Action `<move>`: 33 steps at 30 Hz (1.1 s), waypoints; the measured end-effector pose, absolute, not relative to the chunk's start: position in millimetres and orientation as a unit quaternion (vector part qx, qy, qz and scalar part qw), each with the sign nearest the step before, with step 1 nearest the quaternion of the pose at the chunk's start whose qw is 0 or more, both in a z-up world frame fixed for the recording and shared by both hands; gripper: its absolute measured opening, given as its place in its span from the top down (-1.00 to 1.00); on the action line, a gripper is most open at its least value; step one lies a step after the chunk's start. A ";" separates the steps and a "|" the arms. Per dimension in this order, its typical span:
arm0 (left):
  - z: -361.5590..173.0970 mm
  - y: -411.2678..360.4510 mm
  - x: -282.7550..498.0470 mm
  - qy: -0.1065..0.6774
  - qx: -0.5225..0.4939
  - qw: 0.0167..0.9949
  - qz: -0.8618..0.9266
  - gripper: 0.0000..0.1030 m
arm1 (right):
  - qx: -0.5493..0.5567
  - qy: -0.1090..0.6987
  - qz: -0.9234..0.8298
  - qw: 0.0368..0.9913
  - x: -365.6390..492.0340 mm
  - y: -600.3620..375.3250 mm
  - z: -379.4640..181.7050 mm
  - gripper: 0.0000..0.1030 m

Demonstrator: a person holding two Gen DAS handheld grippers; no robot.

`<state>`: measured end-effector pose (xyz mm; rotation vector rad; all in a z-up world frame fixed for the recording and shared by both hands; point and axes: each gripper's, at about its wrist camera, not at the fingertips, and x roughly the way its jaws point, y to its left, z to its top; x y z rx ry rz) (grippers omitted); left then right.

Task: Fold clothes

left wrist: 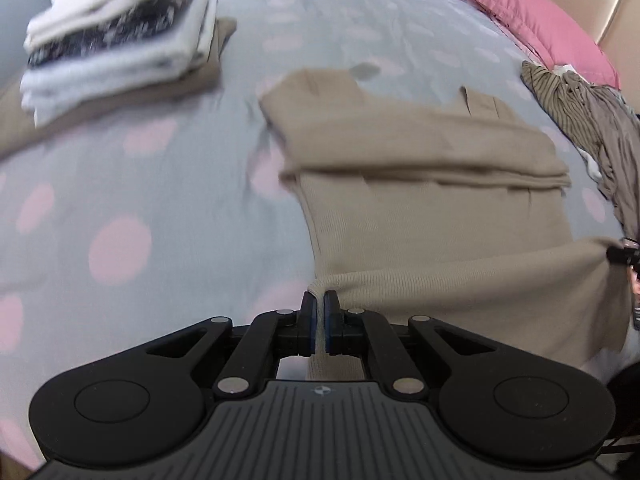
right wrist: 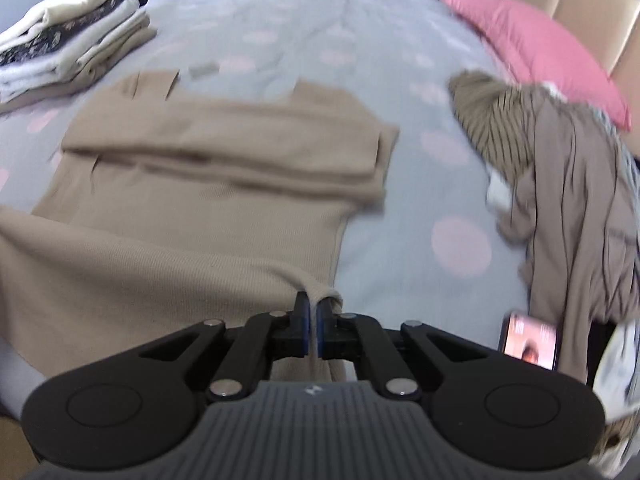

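**Sweater half folded, pile still waiting**

A folded stack (left wrist: 116,40) sits far left. The tan sweater (left wrist: 420,152) lies mid-bed, sleeves crossed; left gripper (left wrist: 319,312) and right gripper (right wrist: 314,314) each pinch its hem. Unfolded clothes (right wrist: 560,168) remain on the right.

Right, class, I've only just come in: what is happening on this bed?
A person is folding a beige knit top on the dotted bedspread. The left gripper and right gripper each pinch a near corner of it. Folded clothes sit stacked at the far left; unfolded ones wait at the right.
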<state>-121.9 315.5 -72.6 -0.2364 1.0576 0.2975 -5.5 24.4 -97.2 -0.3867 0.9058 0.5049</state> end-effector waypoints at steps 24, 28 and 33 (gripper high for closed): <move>-67.3 265.6 -138.7 0.349 0.064 0.923 0.150 0.70 | -0.237 0.285 0.285 0.884 -33.7 46.5 -116.6 0.29; -76.4 230.7 -138.8 0.372 0.127 0.914 0.101 0.70 | -0.310 0.255 0.343 0.849 -64.4 55.6 -124.5 0.29; -106.8 192.7 -146.4 0.424 0.222 0.878 0.035 0.68 | -0.381 0.248 0.422 0.784 -94.8 59.1 -136.8 0.29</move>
